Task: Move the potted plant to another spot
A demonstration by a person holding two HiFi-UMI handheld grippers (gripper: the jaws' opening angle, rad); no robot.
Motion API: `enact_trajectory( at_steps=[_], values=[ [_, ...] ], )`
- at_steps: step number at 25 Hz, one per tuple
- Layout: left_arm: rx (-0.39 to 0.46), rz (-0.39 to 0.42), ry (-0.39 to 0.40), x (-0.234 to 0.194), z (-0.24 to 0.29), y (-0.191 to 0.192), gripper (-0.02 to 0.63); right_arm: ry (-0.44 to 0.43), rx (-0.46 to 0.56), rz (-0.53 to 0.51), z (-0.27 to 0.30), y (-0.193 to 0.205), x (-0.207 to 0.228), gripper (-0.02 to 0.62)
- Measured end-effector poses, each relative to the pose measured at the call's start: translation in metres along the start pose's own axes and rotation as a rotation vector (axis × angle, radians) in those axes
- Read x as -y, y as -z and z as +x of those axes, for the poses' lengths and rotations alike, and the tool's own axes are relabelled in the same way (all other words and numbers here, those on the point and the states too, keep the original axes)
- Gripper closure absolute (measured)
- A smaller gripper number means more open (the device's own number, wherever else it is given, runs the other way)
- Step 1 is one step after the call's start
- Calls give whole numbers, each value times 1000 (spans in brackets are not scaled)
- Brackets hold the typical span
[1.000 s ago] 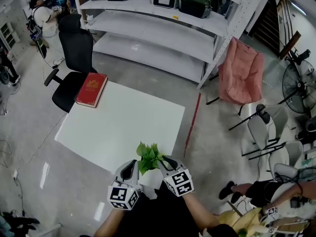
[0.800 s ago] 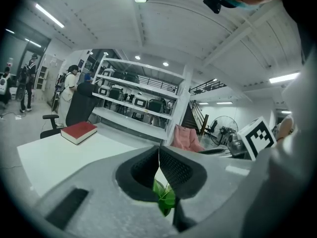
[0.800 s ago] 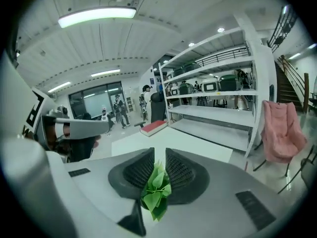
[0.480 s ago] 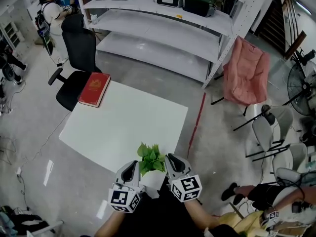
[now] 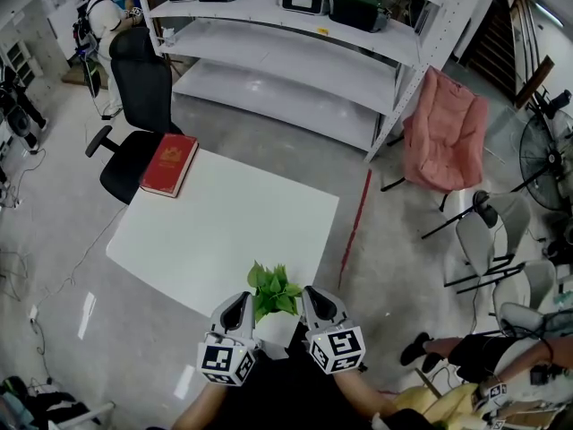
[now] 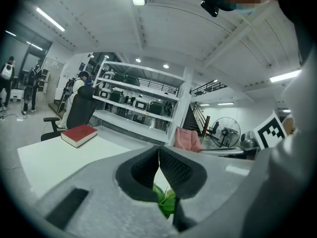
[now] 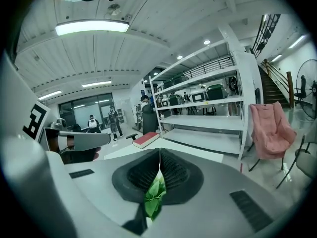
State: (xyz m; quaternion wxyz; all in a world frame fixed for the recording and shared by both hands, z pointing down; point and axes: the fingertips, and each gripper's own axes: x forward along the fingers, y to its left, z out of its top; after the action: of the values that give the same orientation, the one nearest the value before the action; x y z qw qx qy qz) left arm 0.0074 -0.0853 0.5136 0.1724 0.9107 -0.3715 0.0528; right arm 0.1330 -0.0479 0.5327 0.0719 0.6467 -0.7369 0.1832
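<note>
Closest in, the left gripper and right gripper flank the potted plant, one at its 9 o'clock and one at its 3 o'clock. Each gripper's own view shows its pads meeting in a thin line with nothing clamped. Green leaves only show through the gap lower down, and the right one's jaws have just been closing. The plant's white pot stands upright at the near edge of the white table, dead ahead at 12 o'clock. I can't tell whether the shut grippers are pressing on its sides. That would suit a pot about to be carried off between them or one just put down here. Either way, I'd say contact belongs low on the pot wall and not on the foliage. Both sides should work evenly together, since the pot is so near the edge that a lopsided nudge could tip it to the floor. Further out, bare tabletop runs from 10 to 12 o'clock, and a red book lies on the far corner at 11.
</note>
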Motion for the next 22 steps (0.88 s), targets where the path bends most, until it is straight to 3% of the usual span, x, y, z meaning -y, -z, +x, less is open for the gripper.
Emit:
enact_trajectory(
  at_steps=[22],
  values=[
    [-6, -4, 7, -9, 8, -2, 589, -4, -12, 2, 14, -1, -7, 583]
  ],
)
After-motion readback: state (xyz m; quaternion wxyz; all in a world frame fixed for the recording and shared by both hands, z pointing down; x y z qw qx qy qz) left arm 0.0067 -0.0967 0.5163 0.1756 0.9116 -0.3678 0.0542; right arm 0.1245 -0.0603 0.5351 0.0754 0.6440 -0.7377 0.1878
